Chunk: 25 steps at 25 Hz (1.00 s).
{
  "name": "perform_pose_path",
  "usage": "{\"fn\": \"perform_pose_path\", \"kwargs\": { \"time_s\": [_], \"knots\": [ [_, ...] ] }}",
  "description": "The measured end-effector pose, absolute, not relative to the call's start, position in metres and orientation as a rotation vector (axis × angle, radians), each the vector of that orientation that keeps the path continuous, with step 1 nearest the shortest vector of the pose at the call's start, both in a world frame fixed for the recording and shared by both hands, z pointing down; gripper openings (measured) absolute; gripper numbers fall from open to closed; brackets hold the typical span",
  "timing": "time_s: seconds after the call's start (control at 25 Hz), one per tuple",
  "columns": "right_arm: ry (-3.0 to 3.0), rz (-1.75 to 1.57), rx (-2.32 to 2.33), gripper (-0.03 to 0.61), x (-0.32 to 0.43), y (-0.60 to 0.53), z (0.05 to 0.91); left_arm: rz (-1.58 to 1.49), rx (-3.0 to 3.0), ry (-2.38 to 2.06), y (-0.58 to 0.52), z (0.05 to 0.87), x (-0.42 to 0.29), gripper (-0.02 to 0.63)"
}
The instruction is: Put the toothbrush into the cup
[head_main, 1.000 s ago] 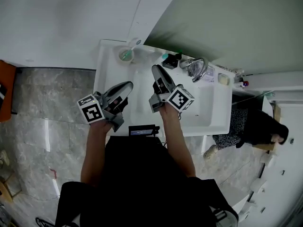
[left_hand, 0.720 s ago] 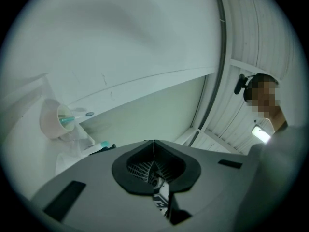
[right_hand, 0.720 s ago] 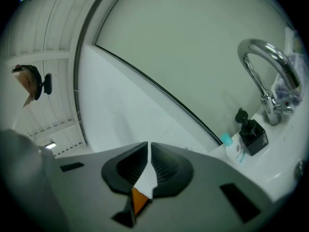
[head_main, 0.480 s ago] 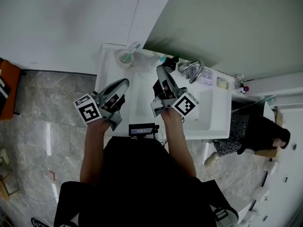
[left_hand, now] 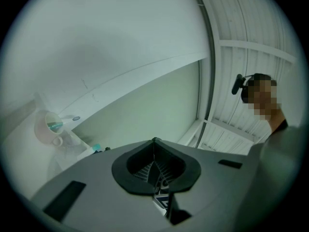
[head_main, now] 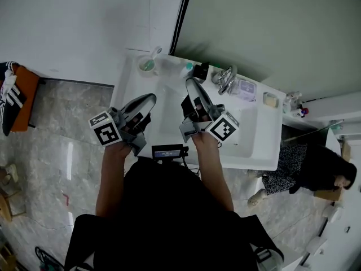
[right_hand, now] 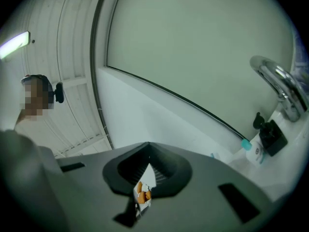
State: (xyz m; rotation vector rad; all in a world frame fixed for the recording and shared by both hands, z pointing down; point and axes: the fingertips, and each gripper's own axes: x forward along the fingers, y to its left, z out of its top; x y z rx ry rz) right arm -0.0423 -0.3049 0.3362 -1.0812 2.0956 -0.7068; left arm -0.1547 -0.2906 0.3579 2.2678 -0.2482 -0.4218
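A pale translucent cup (head_main: 148,65) stands at the back left corner of the white counter (head_main: 128,86). The toothbrush (head_main: 153,52) rests in it, its end sticking up over the rim. In the left gripper view the cup (left_hand: 47,127) sits low at the left, with the toothbrush (left_hand: 72,118) leaning out of it. My left gripper (head_main: 151,98) is shut and empty, held well in front of the cup. My right gripper (head_main: 188,82) is also shut and empty, to the cup's right. Both point up at the wall, left gripper (left_hand: 154,140), right gripper (right_hand: 147,144).
A chrome faucet (head_main: 224,79) stands behind the sink basin (head_main: 251,130); the faucet (right_hand: 280,88) shows at the right gripper view's right. A teal-capped tube (right_hand: 253,149), a black item (head_main: 200,71) and a soap (head_main: 271,99) line the back edge. A person (head_main: 324,174) crouches at right.
Both grippers have lifted off the counter and tilted up toward the wall. The toothbrush stays in the cup.
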Motion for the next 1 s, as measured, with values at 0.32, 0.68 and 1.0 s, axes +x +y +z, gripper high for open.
{"fn": "perform_pose_path", "kwargs": {
  "time_s": [0.32,0.68,1.0],
  "knots": [
    [2.116,-0.713,-0.958,0.006,-0.048,-0.303,0.331,-0.417,2.280,-0.326,-0.288,0.357,-0.157,0.009],
    [2.138,-0.733,-0.862,0.006,-0.050,-0.297,0.324,-0.414,2.279,-0.377,-0.277,0.355,-0.150,0.009],
    [2.130,-0.733,-0.799,0.005,-0.021,-0.254,0.327,-0.399,2.290,-0.436,-0.234,0.360,-0.123,0.009]
  ]
}}
